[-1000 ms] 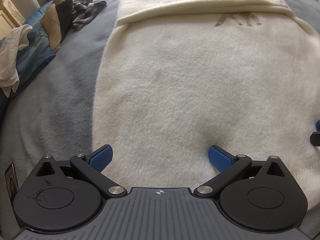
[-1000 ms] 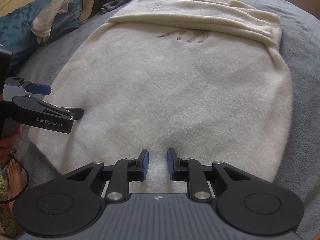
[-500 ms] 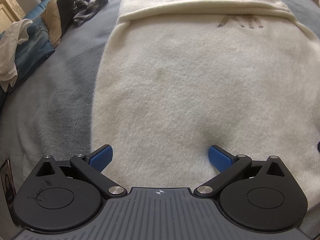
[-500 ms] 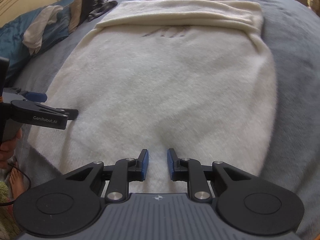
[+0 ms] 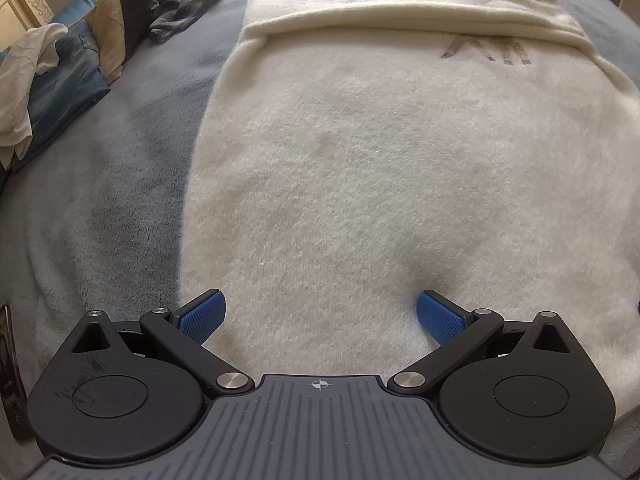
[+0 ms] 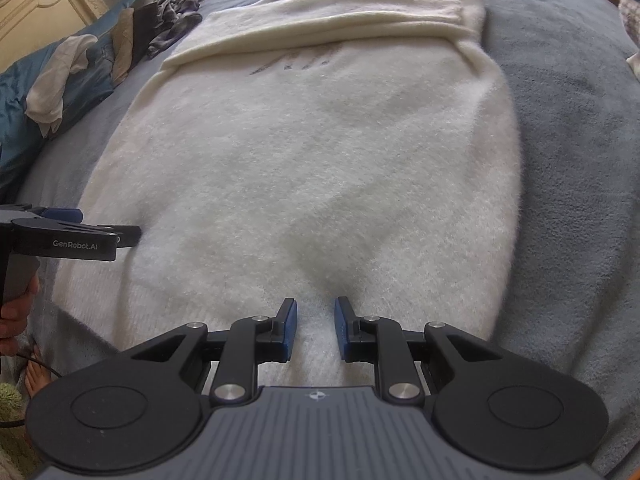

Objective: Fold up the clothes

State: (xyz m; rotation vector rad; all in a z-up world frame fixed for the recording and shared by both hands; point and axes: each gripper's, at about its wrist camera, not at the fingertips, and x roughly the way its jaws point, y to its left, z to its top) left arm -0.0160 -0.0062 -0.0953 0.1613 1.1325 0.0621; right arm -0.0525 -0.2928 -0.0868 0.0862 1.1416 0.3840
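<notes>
Cream sweater (image 5: 380,184): fuzzy knit, lying flat on a grey-blue blanket (image 5: 100,220) and filling the centre of both wrist views. Its far end, at the top of each frame, is folded over into a thick band. Just below that band sits a dark printed mark; the strokes are too faint and distorted to read as letters.

Left gripper (image 5: 318,314): bottom centre of the left wrist view, blue-padded fingers (image 5: 200,316) spread wide apart over the sweater's near edge, nothing between them. In the right wrist view the same tool enters from the left edge, its black side plate lettered "GenRobot.AI" in white, with a hand (image 6: 16,316) on the grip below.

Right gripper (image 6: 316,330): bottom centre of the right wrist view, jaws parted by a narrow gap with the knit showing through the gap; nothing is pinched.

Pile of clothes (image 5: 60,68): upper left of both frames, on the blanket — blue denim, white, tan and dark items.

Cream carved furniture (image 6: 48,4): upper left corner.

Bare foot (image 6: 36,376): lower left edge, right wrist view.
</notes>
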